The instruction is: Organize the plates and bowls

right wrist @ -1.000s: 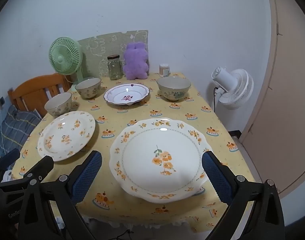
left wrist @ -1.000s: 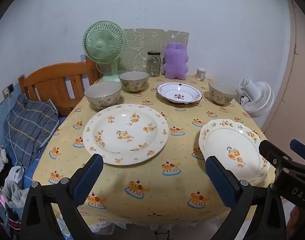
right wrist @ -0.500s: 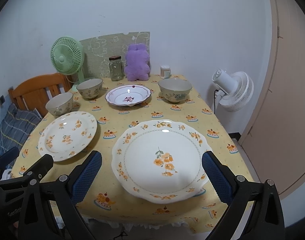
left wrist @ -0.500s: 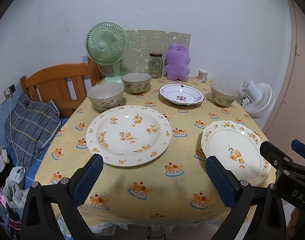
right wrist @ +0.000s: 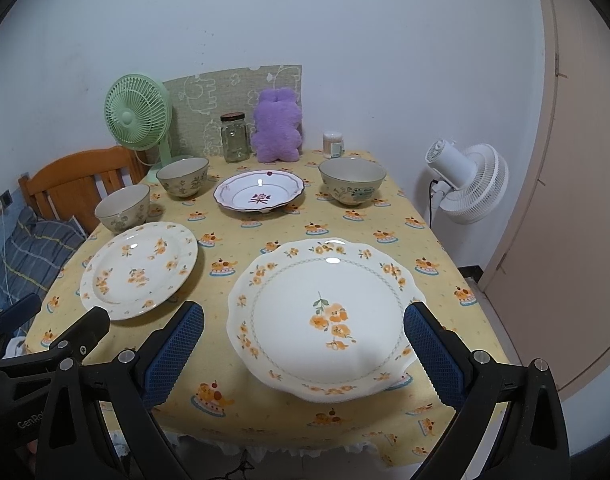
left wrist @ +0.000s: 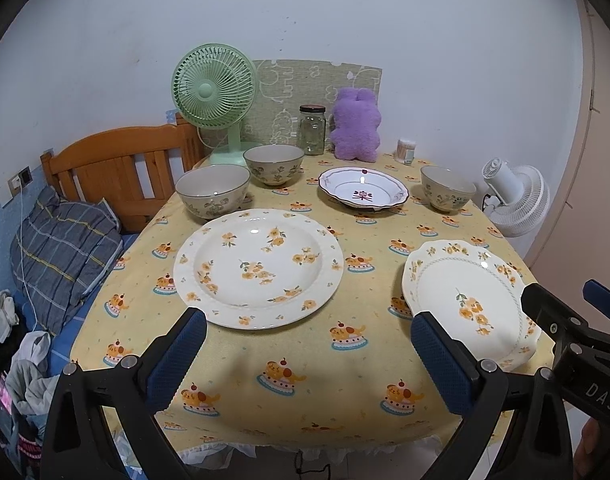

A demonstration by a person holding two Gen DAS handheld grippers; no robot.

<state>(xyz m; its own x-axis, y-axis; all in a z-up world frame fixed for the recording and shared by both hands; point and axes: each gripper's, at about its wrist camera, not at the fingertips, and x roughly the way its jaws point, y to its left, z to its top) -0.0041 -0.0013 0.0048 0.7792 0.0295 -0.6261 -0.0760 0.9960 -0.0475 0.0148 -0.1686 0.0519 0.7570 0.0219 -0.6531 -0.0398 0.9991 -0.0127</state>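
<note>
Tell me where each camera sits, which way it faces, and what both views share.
Left wrist: on the open left gripper at the table's near edge, facing the scattered-flower plate; right gripper intrudes at its right.
Right wrist: on the open right gripper, facing the scalloped plate; left gripper at its left.
Shared: both plates, three bowls, green fan, purple plush.

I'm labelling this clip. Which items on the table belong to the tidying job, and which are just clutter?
Job items:
large floral plate
scalloped plate
purple-rimmed dish
three bowls

Clutter:
green fan
glass jar
purple plush toy
small container
</note>
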